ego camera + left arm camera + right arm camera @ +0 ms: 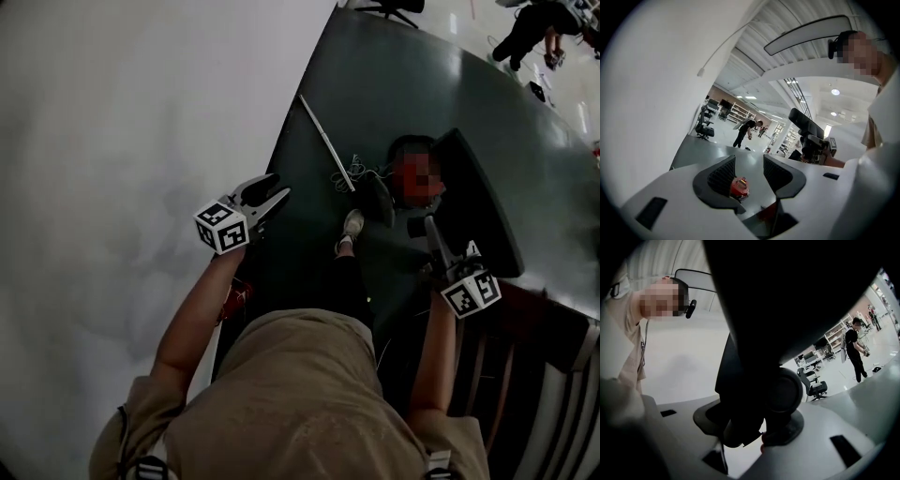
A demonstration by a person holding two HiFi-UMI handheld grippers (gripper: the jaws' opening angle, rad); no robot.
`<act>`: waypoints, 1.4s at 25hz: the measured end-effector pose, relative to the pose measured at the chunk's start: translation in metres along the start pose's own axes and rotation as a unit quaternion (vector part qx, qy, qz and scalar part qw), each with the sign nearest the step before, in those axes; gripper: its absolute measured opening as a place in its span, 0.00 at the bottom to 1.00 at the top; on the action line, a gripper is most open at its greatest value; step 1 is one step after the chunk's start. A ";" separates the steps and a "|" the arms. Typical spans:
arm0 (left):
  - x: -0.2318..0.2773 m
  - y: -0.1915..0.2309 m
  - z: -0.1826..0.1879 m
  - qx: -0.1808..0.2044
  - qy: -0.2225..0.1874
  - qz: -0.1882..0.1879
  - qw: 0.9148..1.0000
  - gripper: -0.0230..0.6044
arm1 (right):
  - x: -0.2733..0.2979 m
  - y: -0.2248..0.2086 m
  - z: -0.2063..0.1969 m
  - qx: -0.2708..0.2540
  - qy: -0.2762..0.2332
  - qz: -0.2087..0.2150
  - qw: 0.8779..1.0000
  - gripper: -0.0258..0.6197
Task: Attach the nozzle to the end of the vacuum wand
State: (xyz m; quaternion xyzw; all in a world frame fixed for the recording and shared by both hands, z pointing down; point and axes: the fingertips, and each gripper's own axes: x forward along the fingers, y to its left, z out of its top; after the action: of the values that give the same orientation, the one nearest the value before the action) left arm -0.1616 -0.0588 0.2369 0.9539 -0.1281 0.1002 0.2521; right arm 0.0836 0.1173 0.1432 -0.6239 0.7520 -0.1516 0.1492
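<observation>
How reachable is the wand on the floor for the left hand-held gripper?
Probably yes: the left hand-held gripper is open and empty, and nothing lies between it and the wand.

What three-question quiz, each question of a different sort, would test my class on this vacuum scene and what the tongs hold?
1. True or false: the left tongs are closed on the wand.
2. What sits between the right tongs? A) the black nozzle B) a cup C) nothing
3. Where does the wand lie?
Key: 1 false, they stand open and empty. 2 A. 3 On the dark floor, apart from both tongs.
</observation>
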 end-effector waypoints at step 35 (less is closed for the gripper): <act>0.519 0.620 -0.581 -0.165 0.404 0.243 0.866 0.43 | 0.310 -0.590 -0.449 0.158 0.046 -0.116 0.980 0.34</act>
State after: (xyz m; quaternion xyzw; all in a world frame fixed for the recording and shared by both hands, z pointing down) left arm 0.0736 -0.3860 1.1477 0.7131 -0.2580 0.5119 0.4035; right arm 0.3699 -0.2723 0.7852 -0.6676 0.6472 -0.3135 0.1926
